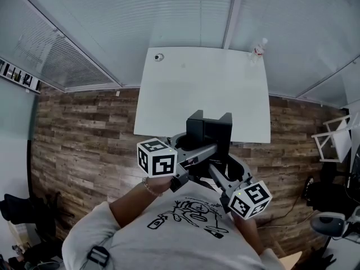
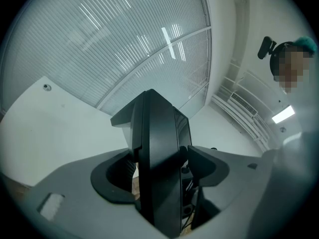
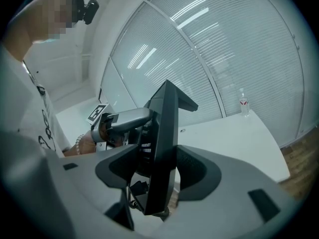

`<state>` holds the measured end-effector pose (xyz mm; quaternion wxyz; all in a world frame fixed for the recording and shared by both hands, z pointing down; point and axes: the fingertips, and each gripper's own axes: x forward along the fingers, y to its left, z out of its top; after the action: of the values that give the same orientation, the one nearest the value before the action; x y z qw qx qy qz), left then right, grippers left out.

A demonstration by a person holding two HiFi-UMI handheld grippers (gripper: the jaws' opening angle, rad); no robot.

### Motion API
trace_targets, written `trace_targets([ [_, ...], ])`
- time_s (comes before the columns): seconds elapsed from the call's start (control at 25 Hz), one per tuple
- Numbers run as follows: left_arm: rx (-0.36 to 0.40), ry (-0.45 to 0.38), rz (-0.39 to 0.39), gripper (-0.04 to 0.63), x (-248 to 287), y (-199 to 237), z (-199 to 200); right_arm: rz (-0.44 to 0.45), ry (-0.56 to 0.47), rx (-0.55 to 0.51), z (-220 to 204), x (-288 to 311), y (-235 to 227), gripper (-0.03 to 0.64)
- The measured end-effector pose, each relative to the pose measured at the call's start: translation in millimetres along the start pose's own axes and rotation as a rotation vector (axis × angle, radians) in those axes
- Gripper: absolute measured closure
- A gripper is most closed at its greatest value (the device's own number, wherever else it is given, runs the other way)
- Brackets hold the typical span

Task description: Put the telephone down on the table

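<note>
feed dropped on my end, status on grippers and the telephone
Jaws of left gripper and right gripper shut on the telephone. Held up at near edge of the table, not yet down. Bottle at far right corner, out of the way.

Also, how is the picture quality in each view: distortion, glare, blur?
Head view: fisheye bends the table edges; light even, telephone sharp. Left gripper view: black round rim, lamp reflections streak the glass wall, telephone nearly a silhouette. Right gripper view: same rim and streaks; the far bottle is tiny.

Head looks down; gripper views share the telephone (image 2: 159,163).
</note>
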<state>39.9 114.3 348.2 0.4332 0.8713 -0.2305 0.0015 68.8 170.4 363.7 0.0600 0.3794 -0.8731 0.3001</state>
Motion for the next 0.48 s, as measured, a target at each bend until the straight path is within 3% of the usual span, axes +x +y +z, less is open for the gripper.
trace_targets([
  [0.48,0.003,-0.041,0.024,0.268,12,42,65,0.036,0.02,-0.026,47,59,-27,0.39],
])
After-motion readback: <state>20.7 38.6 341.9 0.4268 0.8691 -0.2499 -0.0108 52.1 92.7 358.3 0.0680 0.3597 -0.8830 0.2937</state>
